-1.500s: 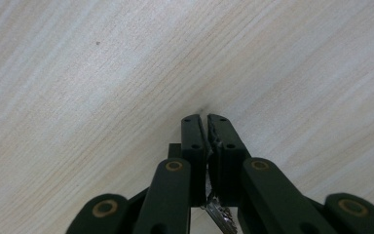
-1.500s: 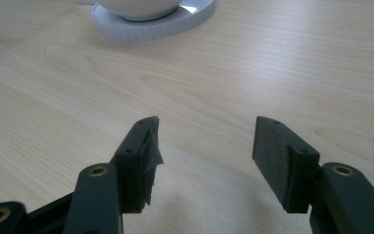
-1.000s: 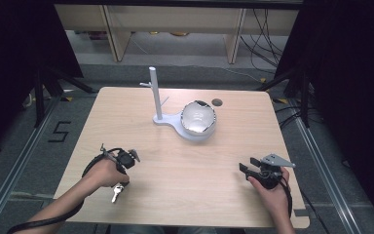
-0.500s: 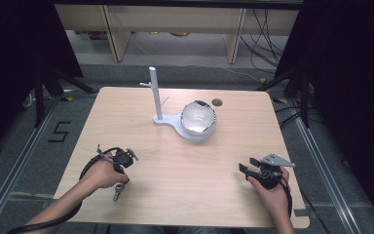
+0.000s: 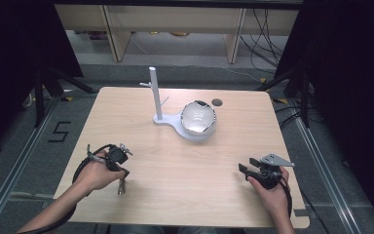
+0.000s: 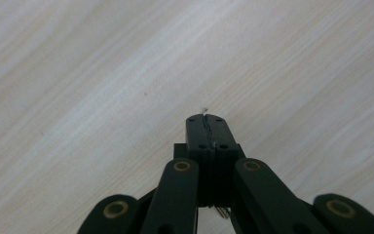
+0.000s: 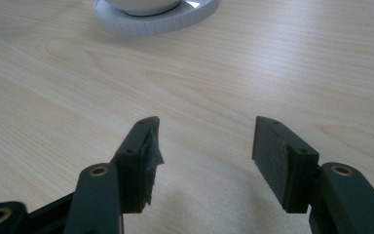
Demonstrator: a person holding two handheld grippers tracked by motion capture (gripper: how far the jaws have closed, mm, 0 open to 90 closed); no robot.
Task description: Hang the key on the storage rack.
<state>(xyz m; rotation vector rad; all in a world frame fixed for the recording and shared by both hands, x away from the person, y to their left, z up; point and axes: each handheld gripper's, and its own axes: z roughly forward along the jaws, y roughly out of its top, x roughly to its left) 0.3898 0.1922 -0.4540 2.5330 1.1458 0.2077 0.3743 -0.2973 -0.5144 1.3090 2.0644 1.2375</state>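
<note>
Pale wood desk (image 5: 185, 161) sits under my tools. Left tool (image 6: 206, 127) is clenched on small metal keys (image 5: 121, 185) near the front left edge, mostly hidden. Right tool (image 7: 204, 146) hangs released, touching nothing.

The left gripper (image 6: 206, 127) points at a pale wooden table surface (image 6: 102, 73) with fine grain lines that run slanted across the picture. Its two black jaws are pressed together at the tips. A thin sliver of pale metal (image 6: 204, 111) sticks out between the tips, and small metal teeth (image 6: 221, 210) show below them.
</note>
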